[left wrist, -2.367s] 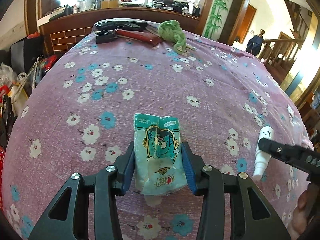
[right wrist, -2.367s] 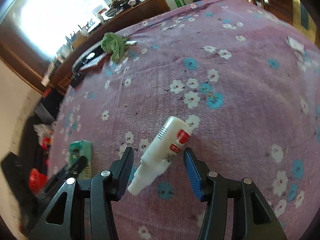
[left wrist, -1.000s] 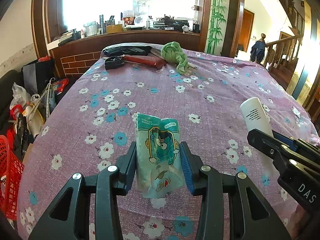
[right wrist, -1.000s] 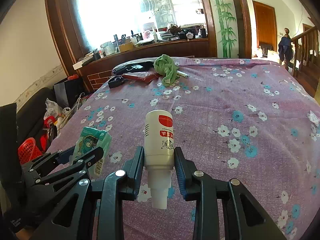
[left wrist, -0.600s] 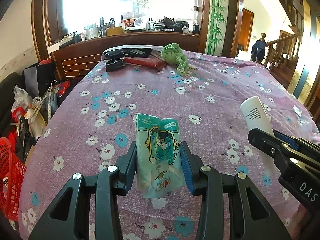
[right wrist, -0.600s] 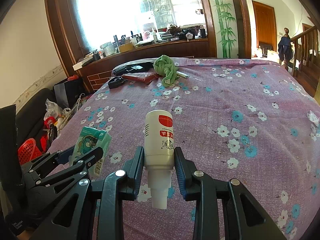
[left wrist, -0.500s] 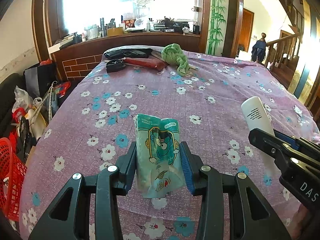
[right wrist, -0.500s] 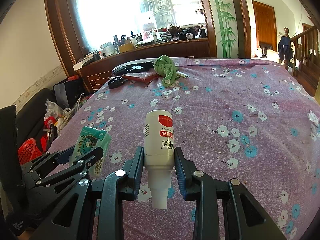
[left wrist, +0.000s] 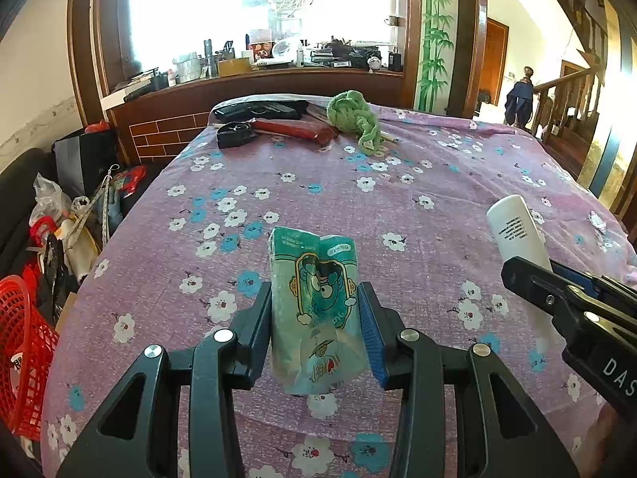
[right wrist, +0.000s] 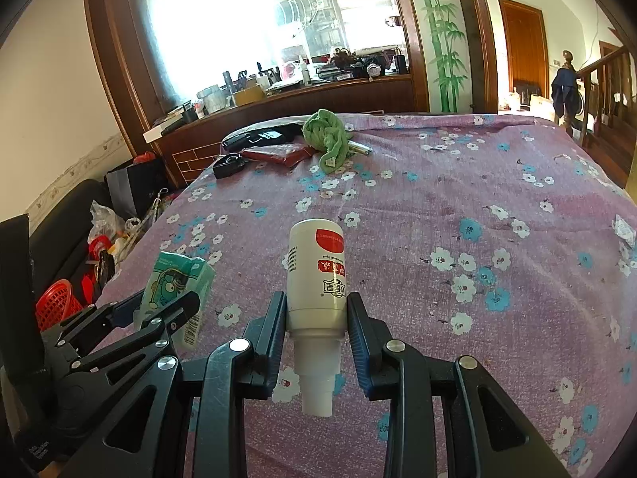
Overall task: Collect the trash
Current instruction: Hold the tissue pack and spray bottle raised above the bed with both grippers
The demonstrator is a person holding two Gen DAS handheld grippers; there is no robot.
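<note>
Left wrist view: red basket (left wrist: 24, 354) sits off the bed's (left wrist: 398, 207) left edge, nearest the left gripper (left wrist: 316, 318), clamped on the tissue pack (left wrist: 316, 306). Right gripper (right wrist: 316, 318) grips the white bottle (right wrist: 316, 275), base pointing forward.

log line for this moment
left gripper: shut on tissue pack | right gripper: shut on white bottle | both lifted above bed

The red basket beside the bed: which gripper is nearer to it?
Left. The left gripper, holding the tissue pack, is toward the red basket; the right gripper is farther.
</note>
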